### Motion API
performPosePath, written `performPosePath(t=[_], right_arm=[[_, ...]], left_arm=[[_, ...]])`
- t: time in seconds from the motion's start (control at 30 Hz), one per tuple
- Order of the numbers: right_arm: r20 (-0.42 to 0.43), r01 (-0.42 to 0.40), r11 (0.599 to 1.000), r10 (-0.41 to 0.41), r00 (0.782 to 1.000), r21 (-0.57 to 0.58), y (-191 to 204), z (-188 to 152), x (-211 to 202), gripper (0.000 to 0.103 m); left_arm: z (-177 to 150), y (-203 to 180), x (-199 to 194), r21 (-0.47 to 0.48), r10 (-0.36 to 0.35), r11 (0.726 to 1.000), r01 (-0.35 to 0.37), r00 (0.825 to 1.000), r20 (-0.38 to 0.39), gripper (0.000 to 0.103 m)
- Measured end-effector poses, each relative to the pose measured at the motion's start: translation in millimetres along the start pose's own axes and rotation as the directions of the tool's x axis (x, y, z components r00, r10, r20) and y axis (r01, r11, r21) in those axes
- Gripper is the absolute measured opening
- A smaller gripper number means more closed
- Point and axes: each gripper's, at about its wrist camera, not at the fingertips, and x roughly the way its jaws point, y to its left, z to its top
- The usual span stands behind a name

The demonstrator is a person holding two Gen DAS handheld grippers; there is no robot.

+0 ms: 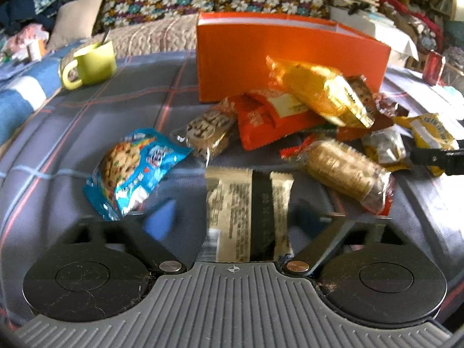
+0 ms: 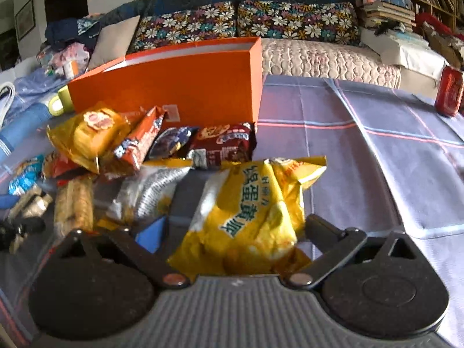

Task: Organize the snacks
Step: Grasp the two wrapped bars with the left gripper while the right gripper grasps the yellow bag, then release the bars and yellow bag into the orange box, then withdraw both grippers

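we are at the picking-up step: both hands are taking a packet from the loose heap so it can go into the tall orange cardboard box (image 1: 261, 55), which stands open-topped at upper centre of the left wrist view, right behind the pile.

the left gripper (image 1: 232, 217) sits at the bottom centre of its view with a flat gold-and-black foil snack bar (image 1: 246, 203) lying lengthwise between its fingers. the blue pad (image 1: 161, 217) on the left side looks close to the wrapper's edge, but the picture is blurred there and we cannot tell whether the pads actually press on it; the jaws stand fairly narrow.

the right gripper (image 2: 232, 226) stands wider, with a puffy yellow plastic snack bag (image 2: 255, 208) filling the space between its fingers at lower centre of the right wrist view. whether the bag is squeezed we cannot tell either.

the rest of the heap lies on the grey plaid tablecloth (image 2: 362, 145): a blue cookie packet (image 1: 130, 171) at centre left, a clear-wrapped roll of round biscuits (image 1: 345, 171) at centre right.

we judge the next move calls for firm closure on each packet, then a lift high enough to clear the box's tall front wall. the thin bar could slip from a loose pinch.
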Motion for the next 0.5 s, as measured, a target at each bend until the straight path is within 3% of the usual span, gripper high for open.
performPosePath(t=[0.03, 0.07, 0.23, 0.33, 0.4, 0.5], right_arm=[[0.016, 0.010, 1.000, -0.010, 1.000, -0.014, 0, 0, -4, 0.061], [0.021, 0.013, 1.000, -0.012, 1.000, -0.008, -3, 1, -7, 0.059], [0.043, -0.025, 0.998, 0.023, 0.999, 0.060, -17, 1, -19, 0.057], [0.102, -0.070, 0.989, 0.058, 0.993, 0.127, -26, 5, -35, 0.057], [0.147, -0.099, 0.982, 0.075, 0.986, 0.163, -30, 13, -45, 0.058], [0.210, -0.121, 0.984, 0.093, 0.973, 0.127, -23, 38, -56, 0.058]], left_arm=[[2, -1, -2, 0.005, -0.011, 1.000, 0.011, 1.000, 0.000, 0.014], [4, 0, -2, -0.003, -0.018, 1.000, 0.018, 1.000, -0.013, 0.014], [7, 9, -14, -0.064, -0.053, 0.997, 0.053, 0.999, -0.006, 0.014], [18, 18, -34, -0.094, -0.070, 0.993, 0.074, 0.997, 0.044, 0.014], [32, 25, -46, -0.103, -0.079, 0.991, 0.086, 0.994, 0.075, 0.014], [63, 35, -53, -0.113, -0.107, 0.986, 0.120, 0.987, 0.116, 0.014]])
